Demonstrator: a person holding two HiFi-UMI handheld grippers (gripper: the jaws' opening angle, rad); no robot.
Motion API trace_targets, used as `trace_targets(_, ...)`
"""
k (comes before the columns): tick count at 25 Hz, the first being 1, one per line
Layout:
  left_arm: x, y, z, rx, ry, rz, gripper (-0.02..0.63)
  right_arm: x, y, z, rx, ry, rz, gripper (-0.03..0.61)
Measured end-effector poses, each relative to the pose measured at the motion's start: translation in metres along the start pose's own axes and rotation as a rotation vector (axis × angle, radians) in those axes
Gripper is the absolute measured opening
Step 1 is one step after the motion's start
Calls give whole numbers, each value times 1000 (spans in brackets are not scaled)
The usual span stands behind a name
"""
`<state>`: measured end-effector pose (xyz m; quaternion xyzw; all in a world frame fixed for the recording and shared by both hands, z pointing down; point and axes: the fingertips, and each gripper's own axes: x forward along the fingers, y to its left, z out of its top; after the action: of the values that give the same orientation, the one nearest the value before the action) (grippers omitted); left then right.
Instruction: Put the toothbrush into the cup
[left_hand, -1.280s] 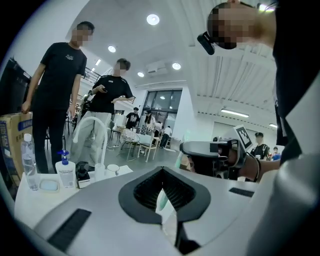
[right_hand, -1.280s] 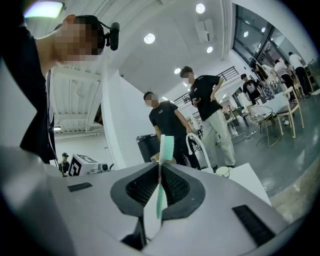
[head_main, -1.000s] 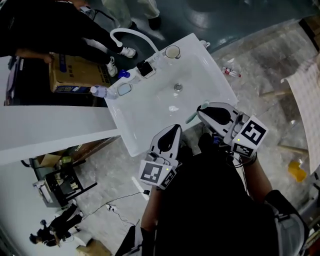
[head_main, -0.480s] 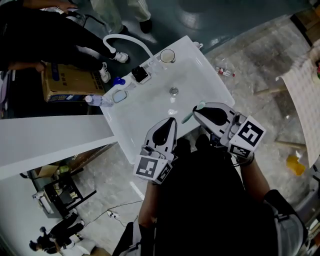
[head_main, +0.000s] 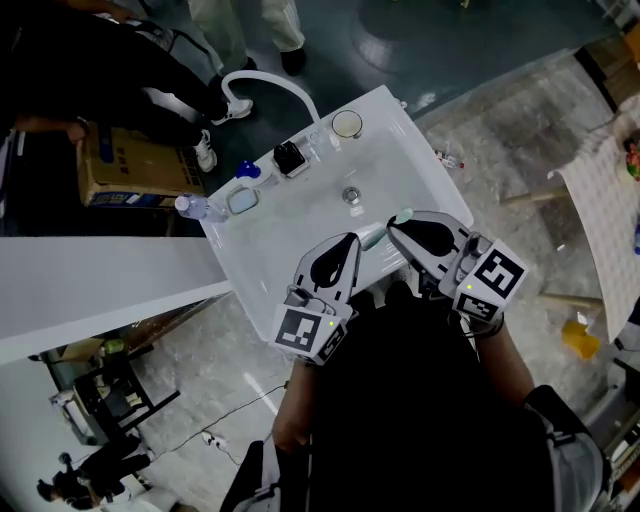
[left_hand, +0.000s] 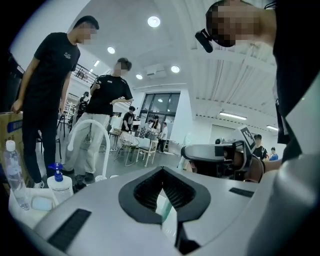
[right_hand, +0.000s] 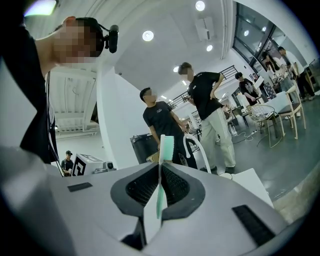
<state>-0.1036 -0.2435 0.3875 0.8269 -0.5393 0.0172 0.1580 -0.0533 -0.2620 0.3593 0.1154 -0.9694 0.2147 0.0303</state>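
Observation:
A pale green toothbrush is clamped in my right gripper, which is shut on it over the near right part of the white sink. In the right gripper view the toothbrush stands upright between the jaws of the right gripper, bristle end up. My left gripper is shut, and its tips sit just left of the brush's handle end. Nothing shows clamped in the left gripper. The cup stands on the sink's far rim, well beyond both grippers.
A white curved faucet rises behind the sink. On the far-left rim are a black object, a blue-capped pump bottle, a small dish and a plastic bottle. A person holds a cardboard box beyond it.
Both grippers have drawn a little closer together over the sink's near edge. The right one still holds the toothbrush. The head view has shifted slightly.

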Motion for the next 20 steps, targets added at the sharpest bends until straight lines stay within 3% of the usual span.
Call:
trace_targets(9, 12, 23, -3, -62, 27, 0, 9, 21, -16, 0, 32, 21, -12, 29)
trace_targets(20, 33, 54, -21, -80, 71, -8, 9, 55, -54, 2, 40, 51, -14, 29)
